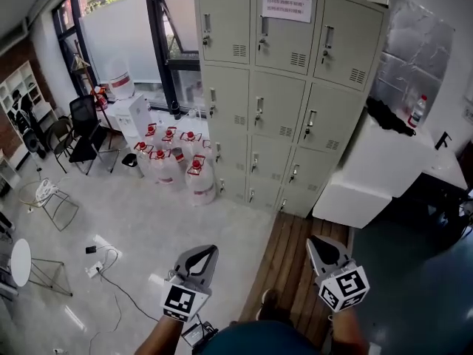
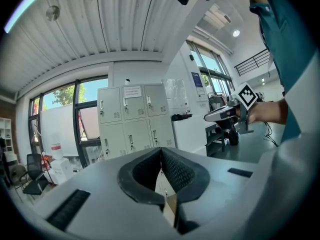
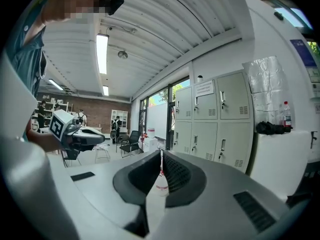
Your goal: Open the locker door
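A grey bank of lockers (image 1: 284, 87) stands against the far wall, three columns wide, every door closed, each with a small handle and vent. It also shows in the left gripper view as the lockers (image 2: 134, 124) and in the right gripper view as the lockers (image 3: 215, 119). My left gripper (image 1: 207, 251) is held low in the head view, well short of the lockers, jaws together with nothing between them. My right gripper (image 1: 319, 244) hovers beside it over the wooden floor strip, also shut and empty.
Several water jugs with red caps (image 1: 177, 157) crowd the floor left of the lockers. A white counter (image 1: 377, 176) with a bottle (image 1: 417, 112) stands to the right. Chairs (image 1: 81, 135) and cables (image 1: 111, 268) lie on the left floor.
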A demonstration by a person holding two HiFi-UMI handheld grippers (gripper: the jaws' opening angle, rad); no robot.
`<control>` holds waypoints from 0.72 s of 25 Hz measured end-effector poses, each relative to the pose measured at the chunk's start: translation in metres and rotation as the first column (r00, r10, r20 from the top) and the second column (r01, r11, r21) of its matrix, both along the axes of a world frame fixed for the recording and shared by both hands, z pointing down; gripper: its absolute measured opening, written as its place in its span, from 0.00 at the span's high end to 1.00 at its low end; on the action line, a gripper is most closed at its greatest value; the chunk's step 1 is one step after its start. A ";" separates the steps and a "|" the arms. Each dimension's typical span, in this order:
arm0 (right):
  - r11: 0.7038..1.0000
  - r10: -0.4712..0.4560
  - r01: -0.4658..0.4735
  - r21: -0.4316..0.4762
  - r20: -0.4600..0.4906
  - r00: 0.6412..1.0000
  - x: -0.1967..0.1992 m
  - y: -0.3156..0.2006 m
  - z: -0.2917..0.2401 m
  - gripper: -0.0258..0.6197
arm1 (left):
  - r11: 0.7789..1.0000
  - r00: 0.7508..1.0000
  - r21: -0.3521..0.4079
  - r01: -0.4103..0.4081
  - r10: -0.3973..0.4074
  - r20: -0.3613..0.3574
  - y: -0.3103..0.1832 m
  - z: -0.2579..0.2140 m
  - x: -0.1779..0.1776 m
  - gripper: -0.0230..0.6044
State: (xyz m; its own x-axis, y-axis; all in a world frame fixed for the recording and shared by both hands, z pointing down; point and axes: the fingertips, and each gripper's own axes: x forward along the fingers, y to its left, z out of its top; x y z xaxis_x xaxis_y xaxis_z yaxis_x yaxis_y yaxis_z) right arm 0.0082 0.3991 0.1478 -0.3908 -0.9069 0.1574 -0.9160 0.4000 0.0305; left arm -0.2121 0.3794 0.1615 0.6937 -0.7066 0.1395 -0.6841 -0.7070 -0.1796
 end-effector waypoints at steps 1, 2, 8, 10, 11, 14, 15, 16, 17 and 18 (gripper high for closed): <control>1.000 -0.010 0.010 -0.006 0.006 1.000 0.004 -0.012 0.003 0.90 | 1.000 1.000 -0.007 0.014 -0.014 0.003 -0.009 0.003 0.003 0.94; 1.000 -0.023 0.023 -0.011 0.011 1.000 0.007 -0.025 0.006 0.90 | 1.000 1.000 -0.013 0.026 -0.026 0.007 -0.018 0.005 0.008 0.94; 0.996 -0.086 0.087 -0.026 0.036 0.996 0.037 -0.100 0.021 0.90 | 0.995 0.996 -0.037 0.092 -0.091 0.027 -0.077 0.015 0.040 0.94; 0.993 -0.111 0.113 -0.028 0.044 0.993 0.046 -0.124 0.024 0.90 | 0.993 0.993 -0.040 0.113 -0.112 0.022 -0.096 0.014 0.052 0.94; 0.992 -0.125 0.127 -0.028 0.047 0.991 0.050 -0.135 0.025 0.90 | 0.992 0.992 -0.038 0.122 -0.121 0.018 -0.105 0.013 0.059 0.94; 0.986 -0.164 0.166 -0.024 0.058 0.985 0.064 -0.164 0.027 0.90 | 0.989 0.989 -0.029 0.148 -0.148 0.016 -0.128 0.010 0.079 0.94; 0.984 -0.173 0.175 -0.022 0.062 0.983 0.070 -0.172 0.027 0.90 | 0.987 0.987 -0.024 0.158 -0.158 0.018 -0.135 0.009 0.085 0.94; 0.983 -0.182 0.184 -0.018 0.064 0.981 0.076 -0.181 0.028 0.90 | 0.985 0.986 -0.020 0.169 -0.168 0.020 -0.142 0.008 0.091 0.94; 0.981 -0.192 0.193 -0.015 0.062 0.979 0.082 -0.189 0.029 0.90 | 0.984 0.984 -0.017 0.179 -0.179 0.023 -0.148 0.008 0.096 0.94; 0.980 -0.199 0.200 -0.014 0.061 0.978 0.089 -0.196 0.030 0.90 | 0.982 0.982 -0.017 0.189 -0.189 0.028 -0.153 0.009 0.102 0.94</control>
